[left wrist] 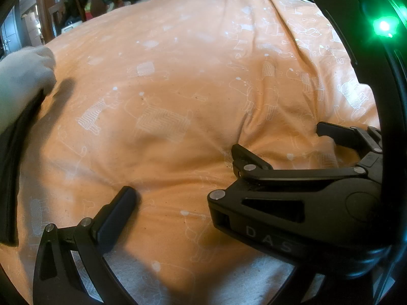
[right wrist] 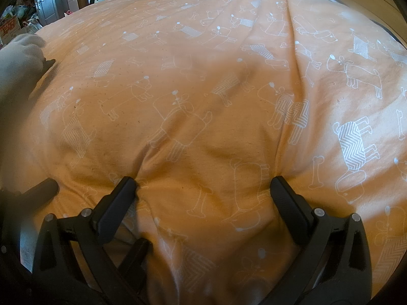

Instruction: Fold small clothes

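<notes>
Orange cotton bedspread printed with white outline dogs [right wrist: 203, 81] fills both views; a pale grey small garment [left wrist: 23, 76] lies bunched at its far left edge. Right gripper [right wrist: 203, 190] presses spread-fingered into the cover; left gripper [left wrist: 178, 195] seems spread too, its right finger hidden.

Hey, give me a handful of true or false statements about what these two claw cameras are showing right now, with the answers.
1. The fabric under the claws is orange with white dog and bone outlines. True: the orange printed fabric fills both views.
2. The right claw is clamped shut. False: its fingers stand wide apart, tips pressing into the fabric.
3. A pale, whitish garment lies at the left edge. True.
4. A red light glows on the device at the right of the left wrist view. False: the light is green.
5. The left claw holds the whitish garment. False: it is open on the orange fabric, apart from the garment.
</notes>
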{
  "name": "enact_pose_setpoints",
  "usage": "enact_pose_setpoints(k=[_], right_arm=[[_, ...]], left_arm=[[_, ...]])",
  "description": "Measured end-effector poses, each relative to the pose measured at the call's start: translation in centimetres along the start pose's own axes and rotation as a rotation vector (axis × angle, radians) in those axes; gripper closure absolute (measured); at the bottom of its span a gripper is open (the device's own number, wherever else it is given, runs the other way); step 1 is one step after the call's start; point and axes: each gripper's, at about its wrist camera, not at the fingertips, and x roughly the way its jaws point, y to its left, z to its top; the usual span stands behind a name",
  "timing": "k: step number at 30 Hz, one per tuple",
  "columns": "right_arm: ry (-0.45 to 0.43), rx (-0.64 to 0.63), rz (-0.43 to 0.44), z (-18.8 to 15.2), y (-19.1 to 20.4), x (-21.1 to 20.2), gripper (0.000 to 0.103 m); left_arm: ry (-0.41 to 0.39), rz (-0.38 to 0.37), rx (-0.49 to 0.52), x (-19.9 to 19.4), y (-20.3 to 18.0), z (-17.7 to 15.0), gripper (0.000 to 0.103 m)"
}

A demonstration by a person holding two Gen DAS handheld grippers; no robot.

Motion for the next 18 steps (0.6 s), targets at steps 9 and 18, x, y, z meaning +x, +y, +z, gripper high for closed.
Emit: enact_pose_setpoints(k=[9, 18], right_arm=[[0.004, -0.001, -0.001, 0.01, -0.02, 0.02, 0.000], [0.006, -0.001, -0.001, 0.01, -0.03, 0.03, 0.000]], left_arm=[[0.001, 0.000, 0.000, 0.00, -0.01, -0.01, 0.000], [0.001, 0.001, 0.001, 0.01, -0.02, -0.01, 0.000]])
